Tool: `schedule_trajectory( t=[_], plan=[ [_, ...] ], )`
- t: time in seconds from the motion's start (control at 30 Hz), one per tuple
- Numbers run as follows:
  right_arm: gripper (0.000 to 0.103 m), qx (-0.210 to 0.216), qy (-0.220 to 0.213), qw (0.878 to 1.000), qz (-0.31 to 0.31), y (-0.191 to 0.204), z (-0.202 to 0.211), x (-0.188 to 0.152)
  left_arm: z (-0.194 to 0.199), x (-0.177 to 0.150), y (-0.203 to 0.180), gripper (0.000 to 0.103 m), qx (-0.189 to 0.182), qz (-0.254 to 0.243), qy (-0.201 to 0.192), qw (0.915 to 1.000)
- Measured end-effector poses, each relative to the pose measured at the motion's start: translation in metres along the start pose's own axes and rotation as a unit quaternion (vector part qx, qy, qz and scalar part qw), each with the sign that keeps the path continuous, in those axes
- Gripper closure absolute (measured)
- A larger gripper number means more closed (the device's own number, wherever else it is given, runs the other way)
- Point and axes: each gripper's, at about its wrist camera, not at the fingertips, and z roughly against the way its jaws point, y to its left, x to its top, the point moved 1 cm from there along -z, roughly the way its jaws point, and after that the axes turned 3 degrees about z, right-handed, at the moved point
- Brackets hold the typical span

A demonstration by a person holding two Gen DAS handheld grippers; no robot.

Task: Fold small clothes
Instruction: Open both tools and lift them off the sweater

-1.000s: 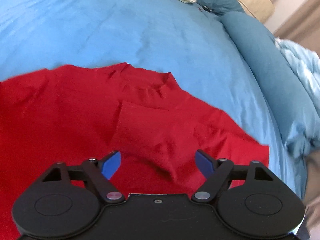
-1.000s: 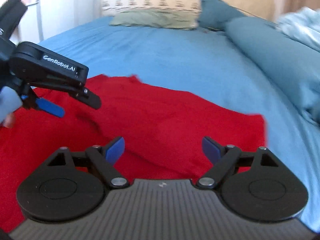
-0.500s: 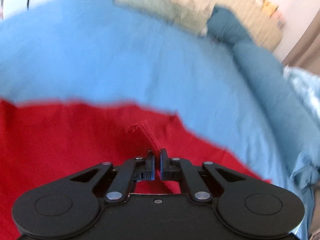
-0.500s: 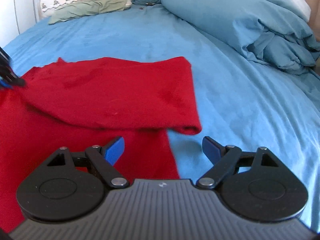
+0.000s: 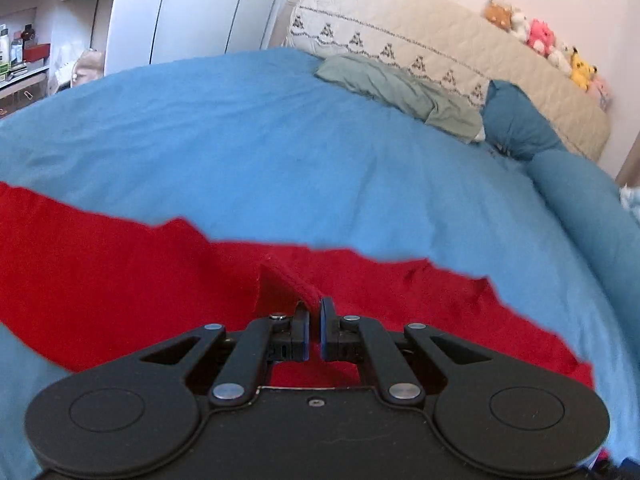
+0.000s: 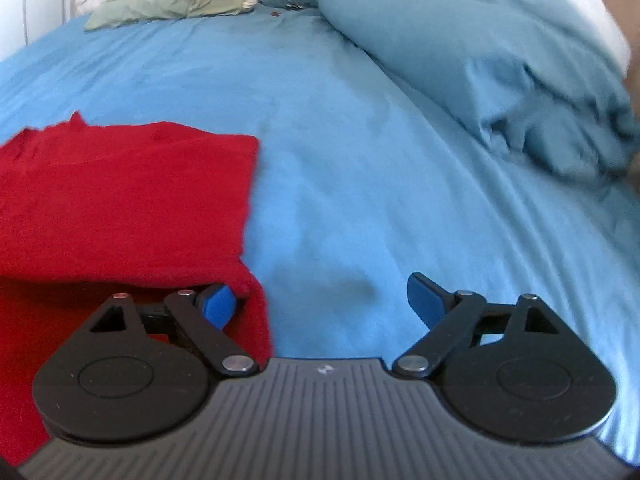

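A: Where does the garment lie, and who has hold of it?

B: The red garment point(image 5: 132, 264) is spread on the near part of the blue bedsheet point(image 5: 280, 128). The left gripper point(image 5: 313, 322) has its jaws pressed together on a raised ridge of the red cloth, which stands up in a small tent just ahead of the fingertips. The right gripper point(image 6: 320, 300) has its jaws spread wide and holds nothing; its left fingertip point(image 6: 218, 304) sits at the garment's right edge, where one layer already lies doubled over another, and its right fingertip is over bare sheet.

A: How should the step in hand be done well?

B: It looks like a fold being carried by the left side. The pinch seems to take only a thin ridge of fabric, so a steady, low carry would keep it from slipping. The right one would likely do best to close on that right edge, so both ends travel together and the crease stays straight.

A: And the room to move?

B: In the right wrist view the garment's right edge runs fairly straight towards the far side, with open sheet beyond it. Far right lies a bunched blue duvet point(image 6: 500, 60), well apart from the garment. At the far end, by the headboard, rest a green pillow point(image 5: 400, 88) and a dark blue pillow point(image 5: 516, 124), also well apart.
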Motion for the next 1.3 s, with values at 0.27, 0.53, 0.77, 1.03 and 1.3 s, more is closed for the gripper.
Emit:
schedule_trajectory(
  t=[0.27, 0.53, 0.77, 1.03, 1.3],
  plan=[
    [0.0, 0.055, 0.004, 0.998, 0.028, -0.016, 0.007, 0.0, 0.029, -0.026, 0.023, 0.072, 0.06, -0.057, 0.053, 0.9952],
    [0.0, 0.195, -0.031, 0.98, 0.035, 0.021, 0.058, 0.029, 0.058, -0.009, 0.012, 0.051, 0.035, -0.079, 0.046, 0.9952],
    [0.001, 0.162, 0.033, 0.986, -0.001, 0.036, 0.001, 0.007, 0.012, 0.001, -0.03, 0.05, -0.008, -0.118, 0.047, 0.9918],
    [0.0, 0.203, -0.031, 0.979, 0.001, 0.03, 0.03, 0.036, -0.015, -0.003, -0.044, 0.046, -0.009, -0.153, 0.063, 0.9861],
    [0.0, 0.174, 0.0, 0.985, 0.003, 0.056, -0.075, 0.091, -0.029, -0.014, -0.036, 0.046, 0.009, -0.154, 0.093, 0.9837]
  ],
)
